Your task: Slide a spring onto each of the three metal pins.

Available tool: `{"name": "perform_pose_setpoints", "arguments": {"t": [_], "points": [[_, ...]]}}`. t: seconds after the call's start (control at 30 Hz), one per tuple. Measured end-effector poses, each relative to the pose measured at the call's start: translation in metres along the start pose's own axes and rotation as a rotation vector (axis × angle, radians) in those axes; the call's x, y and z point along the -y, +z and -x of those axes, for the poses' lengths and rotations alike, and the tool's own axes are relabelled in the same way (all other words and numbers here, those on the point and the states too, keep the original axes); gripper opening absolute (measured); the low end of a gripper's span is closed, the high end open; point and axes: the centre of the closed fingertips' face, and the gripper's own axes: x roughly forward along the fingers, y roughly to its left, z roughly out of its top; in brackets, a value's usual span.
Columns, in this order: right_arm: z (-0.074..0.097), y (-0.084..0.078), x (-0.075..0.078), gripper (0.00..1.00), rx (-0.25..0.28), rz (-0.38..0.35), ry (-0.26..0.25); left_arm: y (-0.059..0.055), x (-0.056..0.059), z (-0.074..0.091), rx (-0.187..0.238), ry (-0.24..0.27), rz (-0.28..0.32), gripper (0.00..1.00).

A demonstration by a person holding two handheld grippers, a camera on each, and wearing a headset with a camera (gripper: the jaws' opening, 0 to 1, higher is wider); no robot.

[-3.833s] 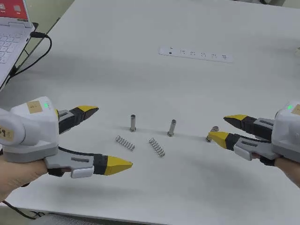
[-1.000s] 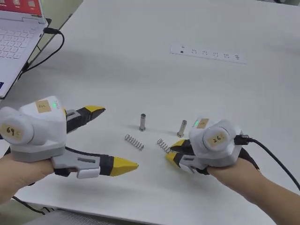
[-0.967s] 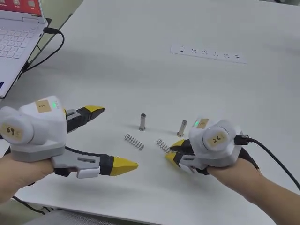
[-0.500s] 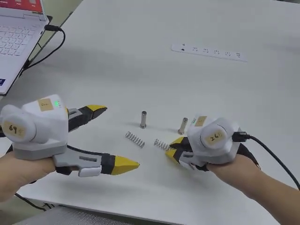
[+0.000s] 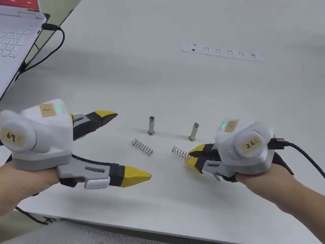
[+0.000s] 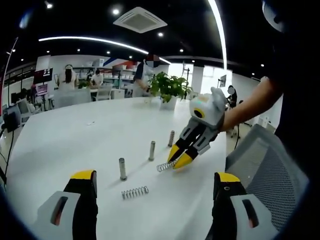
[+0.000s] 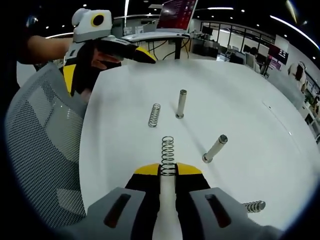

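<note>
The fingers of my right gripper point(image 5: 195, 155) are closed on one end of a spring point(image 7: 168, 146), just beside an upright pin point(image 5: 194, 131) on the white table point(image 5: 152, 61). My left gripper point(image 5: 126, 146) hangs wide open and empty, with a second spring point(image 5: 142, 147) lying loose near another pin point(image 5: 151, 125).

Bright, even overhead light w/ soft shadows; sharp centre, fisheye bend at edges.

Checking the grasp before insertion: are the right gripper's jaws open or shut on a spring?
Shut on the spring: the right gripper has its yellow tips pinching the spring's near end, the rest projecting forward.
</note>
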Motion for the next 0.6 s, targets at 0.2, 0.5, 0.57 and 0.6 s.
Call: {"name": "perform_pose_setpoints", "arguments": {"t": [0.2, 0.5, 0.57, 0.6], "points": [[0.014, 0.004, 0.0, 0.08, 0.024, 0.01, 0.007, 0.005, 0.006, -0.003, 0.008, -0.018, -0.01, 0.94], [0.034, 0.011, 0.0, 0.08, 0.044, 0.058, 0.02, 0.018, 0.015, -0.008, 0.044, -0.049, -0.048, 0.89], [0.037, 0.012, 0.0, 0.08, 0.048, 0.068, 0.022, 0.02, 0.02, -0.012, 0.049, -0.07, -0.04, 0.9], [0.037, 0.013, 0.0, 0.08, 0.049, 0.071, 0.023, 0.02, 0.022, -0.014, 0.046, -0.077, -0.049, 0.89]]}}
